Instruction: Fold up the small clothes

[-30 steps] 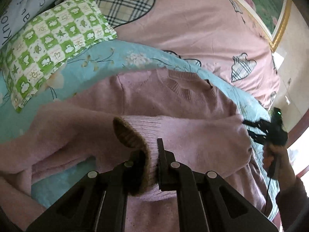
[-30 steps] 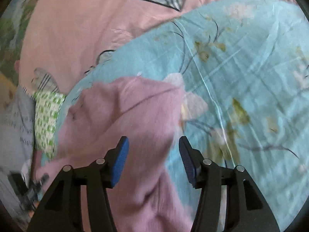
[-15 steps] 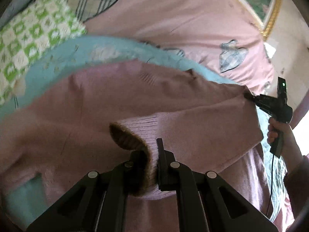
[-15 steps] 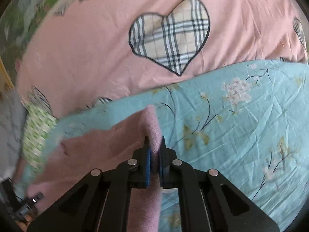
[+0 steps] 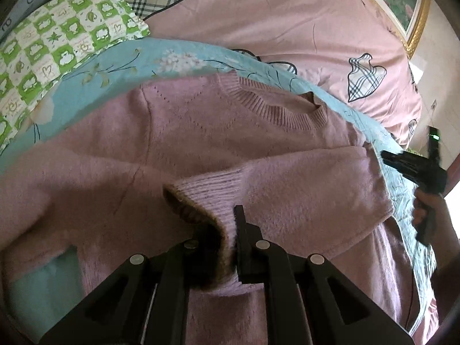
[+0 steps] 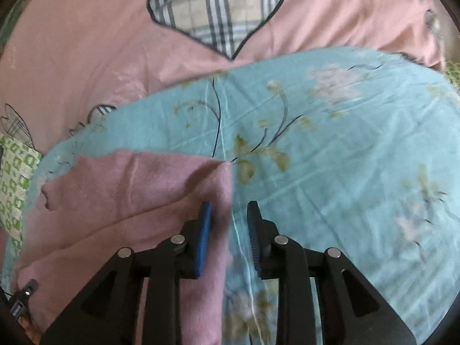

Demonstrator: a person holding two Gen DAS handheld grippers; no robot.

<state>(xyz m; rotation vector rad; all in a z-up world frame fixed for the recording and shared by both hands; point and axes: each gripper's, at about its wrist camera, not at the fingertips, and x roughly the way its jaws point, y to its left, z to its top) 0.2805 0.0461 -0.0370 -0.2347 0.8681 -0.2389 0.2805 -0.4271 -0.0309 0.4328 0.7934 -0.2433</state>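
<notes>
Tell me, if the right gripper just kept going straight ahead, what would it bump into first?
Probably the right gripper, open, would meet the pink sweater's folded edge just ahead, where it meets the blue floral sheet; depth is unclear.

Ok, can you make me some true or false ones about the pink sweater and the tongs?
1. The left tongs are pinching the cuff of the pink sweater. True.
2. The right tongs are squeezed shut on the sweater. False: they are open, with the sweater's edge lying between the fingers and nothing gripped.
3. The sweater lies on a blue flowery sheet. True.
4. The sweater's neck hole is covered by the folded sleeve. False: the ribbed collar shows above the sleeve.
5. A green checked pillow sits on top of the sweater. False: it lies beside it, past the sheet's edge.
</notes>
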